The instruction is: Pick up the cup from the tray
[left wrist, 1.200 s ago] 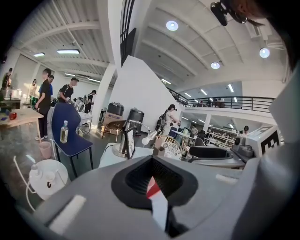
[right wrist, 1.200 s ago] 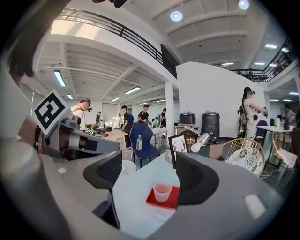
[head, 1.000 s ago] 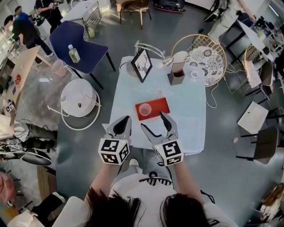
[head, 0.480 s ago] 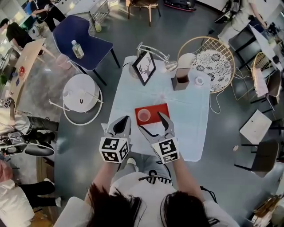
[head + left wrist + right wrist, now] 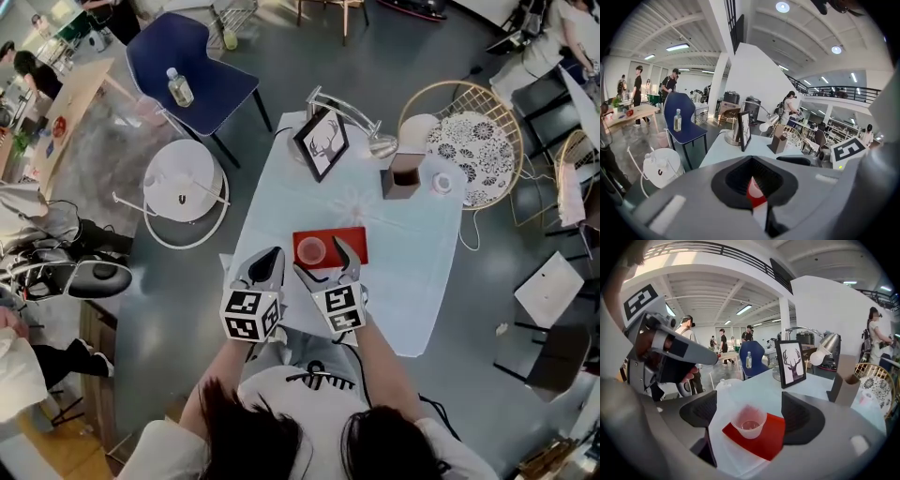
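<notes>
The clear plastic cup (image 5: 311, 249) stands upright on the left part of the red tray (image 5: 330, 235), which lies flat on the table (image 5: 412, 272) close to its near edge, about midway along it. In the right gripper view the cup (image 5: 749, 422) sits between the 2 jaws with a gap on each side; neither pad touches it. The right gripper (image 5: 321, 257) is spread wide and has hold of nothing, 1 jaw over the tray's left end and the other over its middle. The left gripper (image 5: 270, 255) is just beside it, toward the near-left corner, off the tray; its jaws are pressed together with nothing between them. Toward the far-left corner a framed deer picture (image 5: 322, 142) stands upright, with a desk lamp (image 5: 380, 145) behind it. A brown box (image 5: 401, 176) stands near the far-right corner.
</notes>
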A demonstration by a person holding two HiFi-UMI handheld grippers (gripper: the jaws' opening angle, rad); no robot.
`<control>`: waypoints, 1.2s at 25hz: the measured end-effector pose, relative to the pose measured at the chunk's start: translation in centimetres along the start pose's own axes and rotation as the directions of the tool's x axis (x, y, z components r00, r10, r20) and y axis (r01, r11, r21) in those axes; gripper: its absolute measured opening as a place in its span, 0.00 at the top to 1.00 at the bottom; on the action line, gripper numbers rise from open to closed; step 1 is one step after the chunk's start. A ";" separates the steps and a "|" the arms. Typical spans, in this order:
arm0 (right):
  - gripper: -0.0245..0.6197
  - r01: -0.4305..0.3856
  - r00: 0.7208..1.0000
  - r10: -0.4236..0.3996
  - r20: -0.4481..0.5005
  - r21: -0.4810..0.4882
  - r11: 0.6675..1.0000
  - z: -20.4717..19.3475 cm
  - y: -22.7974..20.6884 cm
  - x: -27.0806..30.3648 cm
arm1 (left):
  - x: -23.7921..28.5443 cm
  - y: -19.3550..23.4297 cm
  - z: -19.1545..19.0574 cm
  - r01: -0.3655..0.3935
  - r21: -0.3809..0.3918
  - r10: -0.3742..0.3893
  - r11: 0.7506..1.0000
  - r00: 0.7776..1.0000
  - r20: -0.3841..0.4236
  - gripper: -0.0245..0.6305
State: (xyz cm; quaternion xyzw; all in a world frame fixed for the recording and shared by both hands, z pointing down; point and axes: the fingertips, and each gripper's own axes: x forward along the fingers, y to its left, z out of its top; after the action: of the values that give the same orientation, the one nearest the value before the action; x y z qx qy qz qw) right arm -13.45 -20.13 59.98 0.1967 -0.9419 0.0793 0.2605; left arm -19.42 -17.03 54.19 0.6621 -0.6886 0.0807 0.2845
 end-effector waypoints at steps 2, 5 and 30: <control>0.26 -0.007 1.000 0.007 -0.031 0.012 1.000 -0.8 0.1 0.8 | 0.3 0.2 0.0 -0.010 -0.006 0.010 1.000 1.000 -0.005 0.96; 0.25 -0.028 0.997 0.030 -0.071 0.028 0.999 -2.2 0.2 1.9 | 0.6 0.3 0.1 -0.018 -0.012 0.018 1.000 1.000 -0.012 0.96; 0.43 0.089 0.990 -0.083 -0.113 0.053 0.995 -3.3 -2.8 2.2 | 3.5 2.3 1.3 -0.018 0.002 0.018 1.000 0.998 -0.055 0.96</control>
State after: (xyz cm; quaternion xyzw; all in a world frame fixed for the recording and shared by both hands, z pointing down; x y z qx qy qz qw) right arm -12.57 -22.55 64.05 0.2398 -0.9140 0.1061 0.3097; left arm -21.81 -20.41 55.47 0.6536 -0.6863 0.1020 0.3023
